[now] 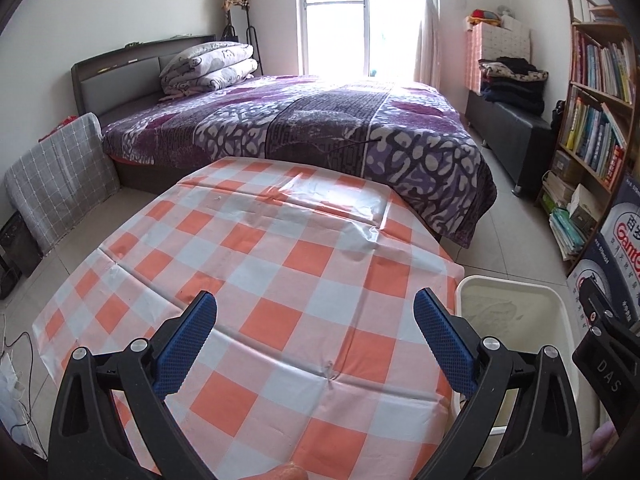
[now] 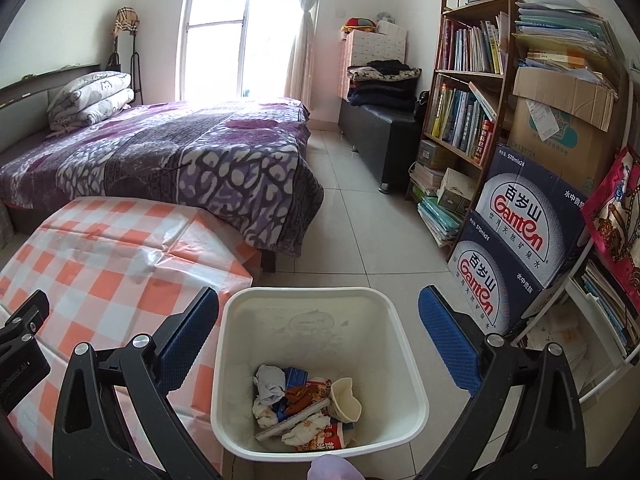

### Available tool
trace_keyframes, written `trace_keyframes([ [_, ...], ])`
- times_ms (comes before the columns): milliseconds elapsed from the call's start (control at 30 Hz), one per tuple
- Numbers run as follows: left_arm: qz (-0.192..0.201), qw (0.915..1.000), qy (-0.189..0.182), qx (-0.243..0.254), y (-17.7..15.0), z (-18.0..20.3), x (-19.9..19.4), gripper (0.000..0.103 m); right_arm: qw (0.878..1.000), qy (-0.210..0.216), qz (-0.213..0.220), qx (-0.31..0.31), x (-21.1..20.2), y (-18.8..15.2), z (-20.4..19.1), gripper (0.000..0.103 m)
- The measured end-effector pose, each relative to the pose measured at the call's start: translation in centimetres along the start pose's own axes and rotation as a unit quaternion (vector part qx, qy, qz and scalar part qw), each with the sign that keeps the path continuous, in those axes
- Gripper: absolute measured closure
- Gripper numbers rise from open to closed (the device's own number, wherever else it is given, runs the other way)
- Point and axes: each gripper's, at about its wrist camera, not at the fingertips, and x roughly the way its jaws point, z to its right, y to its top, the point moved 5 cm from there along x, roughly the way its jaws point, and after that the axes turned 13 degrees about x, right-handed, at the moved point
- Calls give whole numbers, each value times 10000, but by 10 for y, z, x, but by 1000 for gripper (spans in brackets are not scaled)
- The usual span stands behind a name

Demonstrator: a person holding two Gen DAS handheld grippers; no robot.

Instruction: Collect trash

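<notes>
The right gripper [image 2: 318, 322] is hanging over the white trash bin [image 2: 404, 360], its blue-padded fingers [image 2: 448, 344] spread wide on either side of the bin's mouth and pinching nothing. Inside the bin, at the bottom, the collected trash [image 2: 304, 408] is lying in a heap: crumpled tissues, torn printed wrappers, a blue scrap and a crushed paper cup [image 2: 346, 398] leaning toward the bin's right wall. The bin is standing on the tiled floor [image 2: 360, 220], just beside the table's right edge.

The left gripper [image 1: 316, 334] is hovering above the table, which is wearing an orange-and-white checked cloth [image 1: 280, 240]. Its fingers [image 1: 188, 344] are standing fully spread as well, with only bare cloth showing between them. Part of the right gripper's black body is poking in at the bin's far side in the left wrist view, and the bin's rim [image 1: 516, 284] is showing right of the table.

Beyond the bin, on its right, two stacked blue water cartons [image 2: 520, 248] are sitting against a wooden bookshelf [image 2: 468, 92] crammed with books, with a brown cardboard box [image 2: 560, 112] above the cartons. Behind the table from the bin, a bed with a purple patterned blanket [image 2: 180, 152] is stretching toward a bright window [image 2: 240, 28], folded bedding [image 2: 92, 96] piled at its head. Farther back from the bin, a dark bench [image 2: 384, 132] is carrying folded clothes.
</notes>
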Motion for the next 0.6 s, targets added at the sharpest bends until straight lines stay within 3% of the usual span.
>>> trace_keyframes([
  [600,-64,10000,33,45,-2,4,2,7,9998,115,-176,41,5,-7,-1,7],
])
